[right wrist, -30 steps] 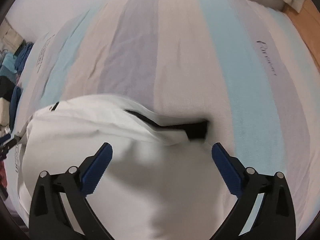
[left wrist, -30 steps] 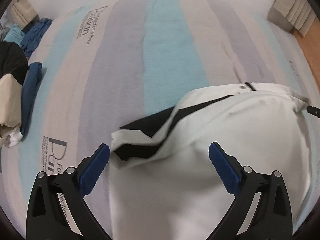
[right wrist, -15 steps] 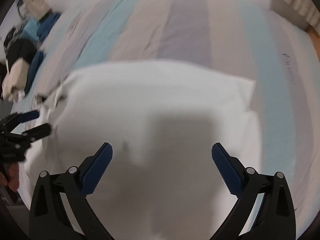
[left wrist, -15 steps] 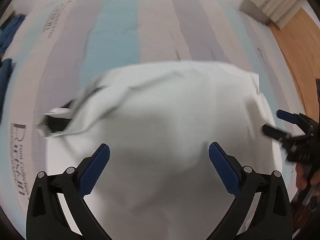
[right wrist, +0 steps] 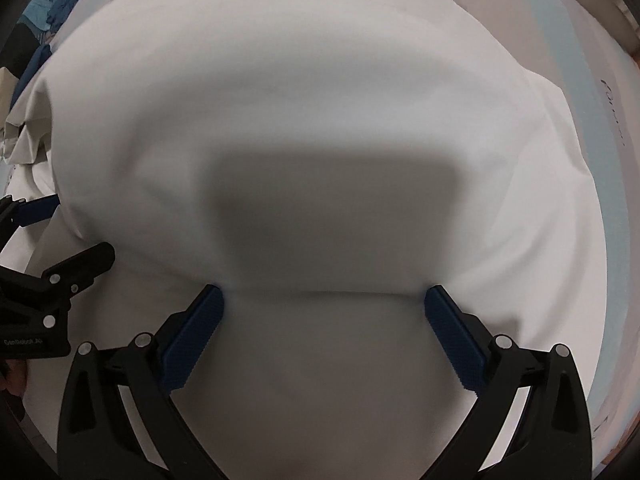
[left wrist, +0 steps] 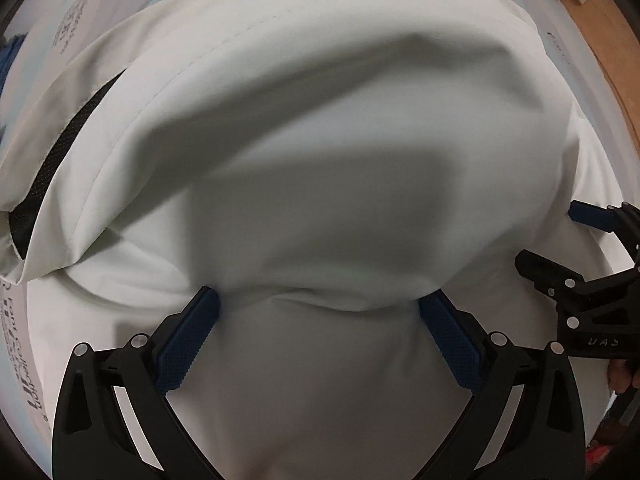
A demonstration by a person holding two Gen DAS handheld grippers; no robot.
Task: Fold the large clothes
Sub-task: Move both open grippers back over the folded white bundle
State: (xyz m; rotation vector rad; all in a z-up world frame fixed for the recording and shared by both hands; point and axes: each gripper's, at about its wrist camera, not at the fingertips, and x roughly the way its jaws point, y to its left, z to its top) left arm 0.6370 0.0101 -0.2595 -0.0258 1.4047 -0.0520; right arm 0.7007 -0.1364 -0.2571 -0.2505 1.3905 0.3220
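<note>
A large white garment with a black mesh lining showing at its left edge fills the left wrist view. It lies on the striped bed sheet. My left gripper is open, pressed close, with a soft fold of the cloth bulging between its fingertips. In the right wrist view the same white garment covers nearly everything, and my right gripper is open around a similar fold. Each gripper shows at the edge of the other's view: the right gripper and the left gripper.
A pile of blue, black and beige clothes lies at the far left of the bed. Wooden floor runs along the bed's right side. A hand holds the right gripper's handle.
Both grippers have dropped down close onto the white garment, which now fills both views. The jaws have stayed wide open throughout.
</note>
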